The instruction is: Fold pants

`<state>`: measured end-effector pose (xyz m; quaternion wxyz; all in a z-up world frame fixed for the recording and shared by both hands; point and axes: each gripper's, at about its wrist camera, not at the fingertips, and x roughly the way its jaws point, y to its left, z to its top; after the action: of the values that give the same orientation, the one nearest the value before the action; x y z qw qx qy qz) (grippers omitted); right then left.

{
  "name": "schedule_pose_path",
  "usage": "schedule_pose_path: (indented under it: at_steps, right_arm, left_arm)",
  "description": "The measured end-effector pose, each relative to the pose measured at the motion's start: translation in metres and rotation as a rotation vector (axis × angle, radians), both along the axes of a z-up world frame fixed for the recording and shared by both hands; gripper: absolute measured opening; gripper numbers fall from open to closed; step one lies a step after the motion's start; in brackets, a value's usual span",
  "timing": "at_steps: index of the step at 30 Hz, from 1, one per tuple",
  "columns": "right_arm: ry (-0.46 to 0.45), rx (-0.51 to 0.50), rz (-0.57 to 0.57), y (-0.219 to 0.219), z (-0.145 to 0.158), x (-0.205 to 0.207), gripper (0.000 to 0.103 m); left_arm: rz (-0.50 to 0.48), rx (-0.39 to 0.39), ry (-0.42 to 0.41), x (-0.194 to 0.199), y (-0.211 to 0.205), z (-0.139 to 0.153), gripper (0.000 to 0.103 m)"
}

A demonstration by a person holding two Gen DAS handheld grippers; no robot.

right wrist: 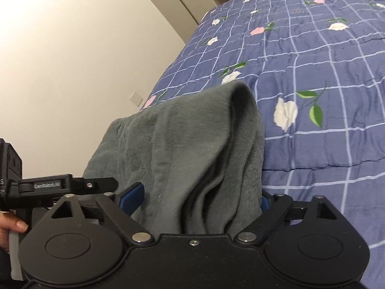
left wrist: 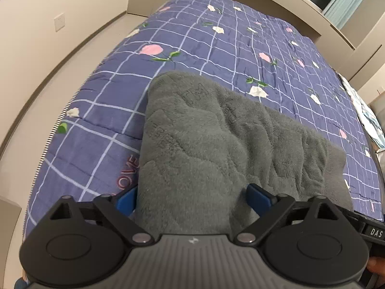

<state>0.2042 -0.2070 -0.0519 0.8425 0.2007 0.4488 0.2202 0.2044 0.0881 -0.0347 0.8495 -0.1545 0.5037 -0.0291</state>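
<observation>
Grey fleece pants (left wrist: 216, 132) lie folded in a thick bundle on the blue checked quilt (left wrist: 216, 38), running away to the right in the left wrist view. My left gripper (left wrist: 192, 197) stands wide open over the near end of the bundle, with the fabric between its blue pads (left wrist: 258, 196) and not pinched. In the right wrist view the other end of the pants (right wrist: 187, 132) bunches up in folds between the fingers of my right gripper (right wrist: 198, 198), which is also open. Fabric partly hides its right pad.
The quilt (right wrist: 312, 60) has white and pink flowers and covers a bed whose left edge (left wrist: 48, 144) drops off toward a beige wall. The left gripper's body (right wrist: 60, 185) and a hand (right wrist: 12, 226) show at the left. Patterned cloth (left wrist: 368, 115) lies at the far right.
</observation>
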Motion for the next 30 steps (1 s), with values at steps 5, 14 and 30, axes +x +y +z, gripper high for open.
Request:
schedule_pose_path:
  at_steps: [5, 14, 30]
  right_arm:
    - [-0.042, -0.028, -0.030, -0.005, 0.008, -0.014, 0.100]
    - [-0.275, -0.129, -0.087, 0.004, 0.050, -0.070, 0.102]
    - [-0.429, -0.241, 0.001, 0.031, 0.082, -0.203, 0.103]
  left_arm:
    - [0.007, 0.047, -0.051, -0.015, -0.002, 0.013, 0.101]
    - [0.043, 0.185, -0.279, -0.080, -0.012, 0.053, 0.102]
    - [0.052, 0.331, -0.499, -0.220, -0.019, 0.079, 0.103]
